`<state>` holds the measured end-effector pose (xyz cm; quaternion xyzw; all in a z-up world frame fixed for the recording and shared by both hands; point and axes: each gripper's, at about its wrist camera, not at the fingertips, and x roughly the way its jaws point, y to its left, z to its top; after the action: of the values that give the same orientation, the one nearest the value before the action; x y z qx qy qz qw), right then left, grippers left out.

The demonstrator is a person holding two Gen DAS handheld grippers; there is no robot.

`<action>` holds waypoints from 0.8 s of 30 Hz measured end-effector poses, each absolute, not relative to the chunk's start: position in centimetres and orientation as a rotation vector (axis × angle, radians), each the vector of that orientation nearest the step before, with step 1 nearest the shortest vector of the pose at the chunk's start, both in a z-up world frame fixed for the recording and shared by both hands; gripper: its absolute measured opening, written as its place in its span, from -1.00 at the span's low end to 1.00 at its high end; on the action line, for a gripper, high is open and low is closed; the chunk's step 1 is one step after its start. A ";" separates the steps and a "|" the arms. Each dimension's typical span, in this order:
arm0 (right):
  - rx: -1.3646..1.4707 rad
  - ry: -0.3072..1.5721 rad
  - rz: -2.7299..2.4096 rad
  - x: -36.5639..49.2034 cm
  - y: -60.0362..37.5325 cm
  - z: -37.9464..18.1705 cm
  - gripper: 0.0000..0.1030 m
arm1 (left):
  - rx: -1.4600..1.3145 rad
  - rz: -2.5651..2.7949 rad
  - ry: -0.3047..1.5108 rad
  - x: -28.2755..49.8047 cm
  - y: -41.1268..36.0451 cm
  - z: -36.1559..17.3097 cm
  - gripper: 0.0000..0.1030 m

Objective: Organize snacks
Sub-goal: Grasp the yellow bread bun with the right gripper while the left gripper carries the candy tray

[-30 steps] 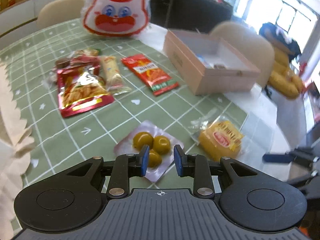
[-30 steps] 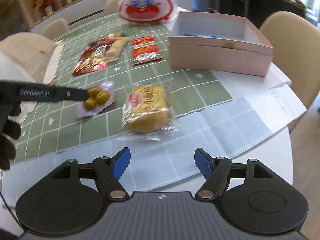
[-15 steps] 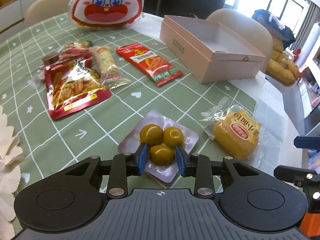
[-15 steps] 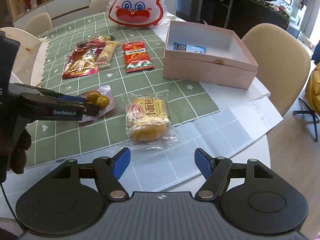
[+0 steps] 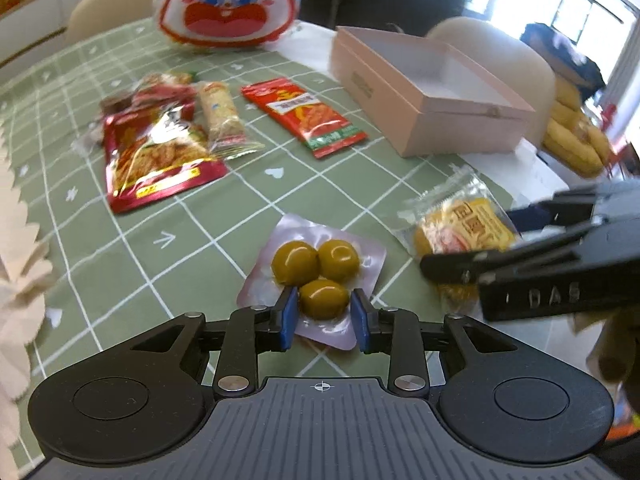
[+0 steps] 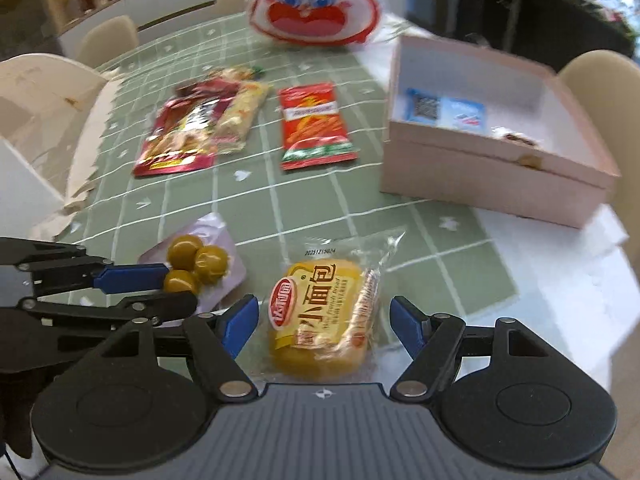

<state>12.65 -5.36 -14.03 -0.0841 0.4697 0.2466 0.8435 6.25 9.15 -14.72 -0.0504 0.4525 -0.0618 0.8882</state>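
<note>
A clear pouch of three green olive-like balls (image 5: 316, 264) lies on the green checked tablecloth (image 5: 192, 248). My left gripper (image 5: 325, 314) is low over it. Its jaws are closing with the nearest ball (image 5: 324, 298) between the blue pads, a thin gap on each side. In the right wrist view the pouch (image 6: 192, 260) and left gripper (image 6: 176, 288) show at the left. My right gripper (image 6: 324, 326) stands open astride a yellow wrapped bread (image 6: 320, 312), its pads clear of the wrapper. An open pink box (image 6: 480, 184) stands at the back right.
Further back lie a red chip bag (image 5: 156, 156), a pale wrapped bar (image 5: 220, 116) and a red-green sachet (image 5: 304, 116). A big bunny-face bag (image 5: 228, 0) stands at the far edge. Blue packets (image 6: 444, 112) lie in the box. Cream chairs ring the table.
My right gripper has moved forward over the table and now straddles the yellow bread. The left gripper has settled closer, with the nearest green ball between its pads.
</note>
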 end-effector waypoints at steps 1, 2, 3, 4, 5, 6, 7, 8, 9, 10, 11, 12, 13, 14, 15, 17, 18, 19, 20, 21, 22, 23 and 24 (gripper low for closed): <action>-0.183 0.994 0.541 12.7 -5.4 -14.1 0.29 | -0.095 -0.127 0.940 6.3 9.0 -14.7 -0.35; -0.190 0.994 0.551 12.7 -5.4 -14.2 0.18 | -0.078 -0.127 0.940 6.4 8.8 -14.7 -0.36; -0.189 0.993 0.553 12.6 -5.6 -14.1 0.14 | -0.073 -0.124 0.940 6.4 8.7 -14.6 -0.37; -0.182 1.002 0.553 12.6 -5.8 -13.9 0.09 | -0.078 -0.116 0.938 6.4 8.7 -14.6 -0.37; -0.165 1.016 0.558 12.5 -6.2 -13.7 0.07 | -0.083 -0.108 0.932 6.3 8.6 -14.7 -0.38; -0.151 1.020 0.564 12.3 -6.6 -13.4 0.07 | -0.082 -0.101 0.925 6.2 8.5 -14.7 -0.38; -0.149 1.018 0.566 12.0 -7.1 -13.1 0.06 | -0.075 -0.098 0.923 6.0 8.3 -14.7 -0.39; -0.159 1.013 0.558 11.7 -7.6 -12.7 0.06 | -0.075 -0.106 0.922 5.8 8.0 -14.5 -0.39; -0.167 1.005 0.548 11.4 -8.2 -12.2 0.06 | -0.077 -0.130 0.916 5.5 7.7 -14.2 -0.39; -0.169 0.997 0.535 11.3 -8.9 -11.6 0.06 | -0.074 -0.155 0.906 5.1 7.3 -13.9 -0.39; -0.164 0.989 0.519 11.2 -9.7 -11.0 0.06 | -0.067 -0.184 0.894 4.7 6.8 -13.3 -0.39; -0.158 0.979 0.501 11.1 -10.6 -10.3 0.06 | -0.064 -0.215 0.882 4.2 6.3 -12.7 -0.39; -0.152 0.969 0.482 11.0 -11.4 -9.7 0.06 | -0.066 -0.250 0.869 3.8 5.7 -12.0 -0.39; -0.141 0.957 0.460 11.1 -12.4 -8.9 0.06 | -0.074 -0.288 0.857 3.5 5.2 -11.1 -0.39; -0.129 0.946 0.439 11.2 -13.3 -8.1 0.06 | -0.083 -0.328 0.840 3.3 4.7 -10.1 -0.39; -0.091 0.917 0.406 11.6 -15.3 -6.1 0.06 | -0.092 -0.411 0.783 3.5 3.5 -7.3 -0.39; -0.072 0.894 0.396 11.9 -16.3 -4.9 0.06 | -0.092 -0.443 0.747 3.9 3.0 -5.8 -0.39; -0.060 0.867 0.387 12.2 -17.2 -3.6 0.06 | -0.086 -0.473 0.703 4.5 2.5 -3.9 -0.39; -0.054 0.830 0.380 12.6 -18.1 -2.0 0.06 | -0.073 -0.491 0.668 5.2 2.2 -2.4 -0.39; -0.054 0.790 0.372 13.0 -18.8 -0.4 0.06 | -0.056 -0.507 0.635 6.1 1.7 -0.7 -0.39; -0.058 0.748 0.362 13.5 -19.4 1.2 0.06 | -0.036 -0.521 0.600 7.1 1.3 1.0 -0.39; -0.062 0.708 0.349 14.1 -20.0 2.8 0.06 | -0.021 -0.529 0.570 8.2 0.9 2.6 -0.39; -0.065 0.668 0.334 14.6 -20.6 4.2 0.06 | -0.014 -0.531 0.546 9.3 0.6 4.1 -0.39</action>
<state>14.60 -20.58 4.23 -0.0318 0.3262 0.1630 0.9306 9.33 0.60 4.13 -0.0069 0.2663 -0.2593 0.9284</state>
